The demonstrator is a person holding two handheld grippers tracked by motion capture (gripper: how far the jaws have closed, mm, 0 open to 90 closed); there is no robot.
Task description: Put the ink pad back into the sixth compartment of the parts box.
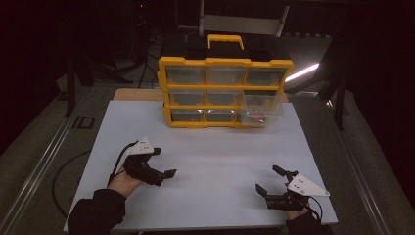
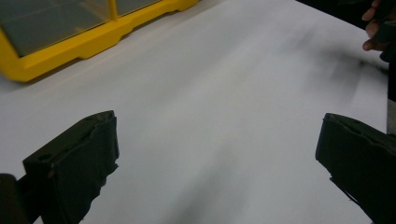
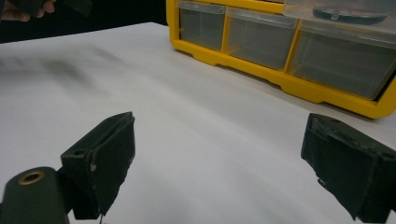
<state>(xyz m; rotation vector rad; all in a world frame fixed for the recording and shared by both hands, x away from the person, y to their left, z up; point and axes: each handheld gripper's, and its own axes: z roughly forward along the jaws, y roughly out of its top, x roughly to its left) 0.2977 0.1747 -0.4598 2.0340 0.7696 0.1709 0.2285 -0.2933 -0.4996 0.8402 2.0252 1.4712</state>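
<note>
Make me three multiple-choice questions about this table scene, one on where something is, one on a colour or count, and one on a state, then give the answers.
1. Where does the organiser stand?
A. at the table's far edge
B. between the two tongs
C. on the floor

2. What colour is the organiser's frame?
A. red
B. yellow
C. green

3. How does the middle-right drawer sit?
A. flush with the others
B. removed and lying on the table
C. pulled partly out

Answers:
1. A, it stands beyond both tongs, on the far part of the white table.
2. B, the frame and top handle are yellow.
3. C, in the high view the drawer juts forward of the frame.
</note>
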